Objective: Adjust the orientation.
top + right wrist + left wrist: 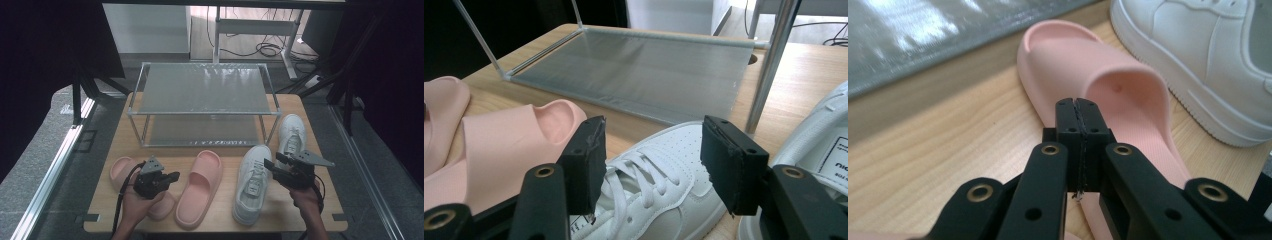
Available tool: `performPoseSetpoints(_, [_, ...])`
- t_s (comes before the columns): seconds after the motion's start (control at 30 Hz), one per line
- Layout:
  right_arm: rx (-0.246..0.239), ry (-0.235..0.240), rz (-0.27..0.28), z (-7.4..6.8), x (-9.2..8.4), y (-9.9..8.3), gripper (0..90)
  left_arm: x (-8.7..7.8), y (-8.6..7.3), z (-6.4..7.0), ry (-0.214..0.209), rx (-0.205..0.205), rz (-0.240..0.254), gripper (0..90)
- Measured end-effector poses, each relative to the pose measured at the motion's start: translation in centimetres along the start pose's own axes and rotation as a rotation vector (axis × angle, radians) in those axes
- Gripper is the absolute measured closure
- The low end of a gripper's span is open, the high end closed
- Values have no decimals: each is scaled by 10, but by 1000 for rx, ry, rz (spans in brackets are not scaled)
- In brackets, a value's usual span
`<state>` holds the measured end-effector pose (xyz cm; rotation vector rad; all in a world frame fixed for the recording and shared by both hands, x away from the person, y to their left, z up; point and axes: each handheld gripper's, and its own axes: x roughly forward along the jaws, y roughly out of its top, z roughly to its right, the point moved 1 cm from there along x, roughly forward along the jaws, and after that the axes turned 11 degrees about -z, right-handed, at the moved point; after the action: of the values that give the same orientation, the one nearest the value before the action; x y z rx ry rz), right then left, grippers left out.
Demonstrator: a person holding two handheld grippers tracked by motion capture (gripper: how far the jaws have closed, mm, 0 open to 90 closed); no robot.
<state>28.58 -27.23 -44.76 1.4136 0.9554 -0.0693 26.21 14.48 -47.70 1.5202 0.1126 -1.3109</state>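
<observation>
Wooden table carries a metal two-tier rack at its far side. Nearer lie two pink slides left, two white sneakers right. Left gripper has jaws together; right gripper holds jaws apart above a sneaker.
</observation>
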Motion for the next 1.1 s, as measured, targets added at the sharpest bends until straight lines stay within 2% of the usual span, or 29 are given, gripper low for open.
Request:
performPoseSetpoints(0.2, [-7, 3, 2, -3, -2, 1, 438, 7, -10, -4, 41, -47, -41, 900])
performPoseSetpoints(0.47, [-17, 4, 2, -7, 1, 5, 434, 19, -28, -6, 40, -71, -106, 900])
performPoseSetpoints(0.63, [-16, 5, -5, -7, 4, 5, 432, 23, -33, -7, 40, -74, -139, 900])
performPoseSetpoints(0.73, [-14, 5, -9, -7, 5, 4, 430, 23, -39, -8, 40, -73, -159, 900])
performPoseSetpoints(0.9, [-13, 1, -16, -7, 7, 3, 426, 18, -48, -6, 30, -74, -149, 900])
performPoseSetpoints(1.1, [-12, -6, -18, -7, 5, 2, 422, 8, -58, -5, 19, -72, -162, 900])
